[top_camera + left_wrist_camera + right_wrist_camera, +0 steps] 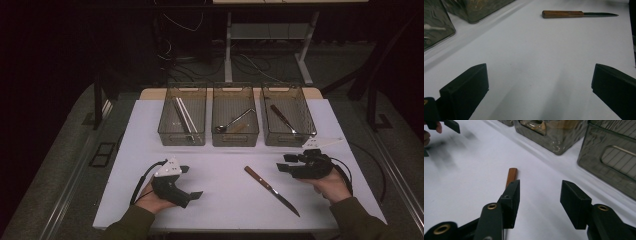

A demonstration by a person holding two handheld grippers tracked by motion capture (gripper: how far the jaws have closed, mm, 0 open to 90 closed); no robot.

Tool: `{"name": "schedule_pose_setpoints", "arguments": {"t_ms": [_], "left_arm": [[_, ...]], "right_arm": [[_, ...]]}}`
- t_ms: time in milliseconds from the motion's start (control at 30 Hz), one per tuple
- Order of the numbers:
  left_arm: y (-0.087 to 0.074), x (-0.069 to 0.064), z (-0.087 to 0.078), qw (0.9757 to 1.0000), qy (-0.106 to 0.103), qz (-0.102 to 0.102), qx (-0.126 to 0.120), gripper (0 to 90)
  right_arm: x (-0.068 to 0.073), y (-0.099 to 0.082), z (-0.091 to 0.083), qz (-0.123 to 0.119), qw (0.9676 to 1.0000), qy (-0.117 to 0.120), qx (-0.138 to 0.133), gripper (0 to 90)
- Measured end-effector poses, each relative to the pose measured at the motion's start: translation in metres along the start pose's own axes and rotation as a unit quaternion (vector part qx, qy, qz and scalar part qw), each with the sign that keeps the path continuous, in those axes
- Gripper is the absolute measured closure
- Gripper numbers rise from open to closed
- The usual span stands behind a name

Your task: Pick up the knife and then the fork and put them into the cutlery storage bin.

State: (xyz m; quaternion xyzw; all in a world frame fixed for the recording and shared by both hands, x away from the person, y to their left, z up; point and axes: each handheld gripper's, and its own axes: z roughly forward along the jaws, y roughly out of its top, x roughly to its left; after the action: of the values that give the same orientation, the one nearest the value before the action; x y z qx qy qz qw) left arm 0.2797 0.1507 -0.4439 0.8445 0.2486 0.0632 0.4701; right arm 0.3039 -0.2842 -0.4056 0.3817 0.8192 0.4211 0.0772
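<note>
Flat on the white worktop (pixel 150 150) between both half-open, empty hand-held grippers, left (pixel 187 182) and right (pixel 285 163), lies a table knife (pixel 271 190), probably light, stiff and slippery-bladed, best gripped across its wooden handle (pixel 256 176).

You worked over a plain white tabletop (pixel 220 200). The knife (pixel 271 184) had a reddish-brown wooden handle and a dark blade. Your left gripper (pixel 191 182) and right gripper (pixel 284 163) were black, the left with a pale grey plate. The three bins (pixel 235 139) along the far edge were smoky translucent grey. Your sleeves (pixel 131 225) were olive green.
</note>
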Motion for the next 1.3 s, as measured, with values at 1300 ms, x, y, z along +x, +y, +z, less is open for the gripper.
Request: {"name": "schedule_pose_setpoints", "arguments": {"t_ms": [1300], "left_arm": [[0.001, -0.002, 0.002, 1.0000, -0.005, 0.004, 0.002, 0.0]], "right_arm": [[0.046, -0.015, 0.047, -0.065, 0.9885, -0.003, 0.137, 67.9]]}}
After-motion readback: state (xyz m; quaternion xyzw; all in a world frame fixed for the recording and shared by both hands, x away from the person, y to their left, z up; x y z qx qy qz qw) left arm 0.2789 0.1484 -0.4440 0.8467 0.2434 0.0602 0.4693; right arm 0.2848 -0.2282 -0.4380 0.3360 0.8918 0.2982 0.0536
